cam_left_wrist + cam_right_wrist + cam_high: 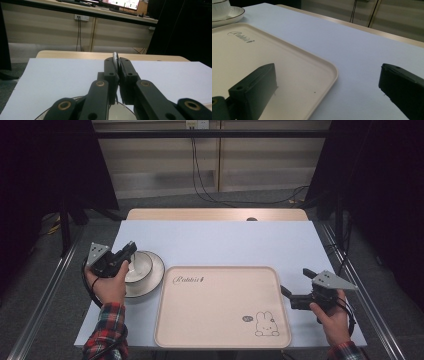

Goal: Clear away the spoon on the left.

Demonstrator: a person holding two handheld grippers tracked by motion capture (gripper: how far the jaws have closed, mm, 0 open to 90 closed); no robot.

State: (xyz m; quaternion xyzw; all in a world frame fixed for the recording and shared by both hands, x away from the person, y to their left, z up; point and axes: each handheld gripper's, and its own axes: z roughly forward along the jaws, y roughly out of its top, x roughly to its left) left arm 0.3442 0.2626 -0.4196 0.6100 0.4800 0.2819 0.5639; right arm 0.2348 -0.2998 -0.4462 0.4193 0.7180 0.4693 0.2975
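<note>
**Left tongs pinch the cup's rim**

The white cup [137, 266] sits on a white saucer [150, 279], right under the tips of the left tongs [131, 248]. Those tongs are closed on the thin rim of the cup; the left gripper view shows the rim [115, 59] squeezed between the two black jaws. The right tongs [295, 282] wait well apart, at the far side of the tray [222, 340], with jaws wide open and nothing in them.

I think the job now is to lift the cup. To do it well, keep the squeeze firm, go straight up and slow, and keep the cup from tipping, because the rim is thin and slippery. The saucer should stay on the surface [225, 242].

The tray has the word "Rabbit" [188, 280] near the cup and a little bunny drawing [266, 324] nearer the right tongs.
</note>
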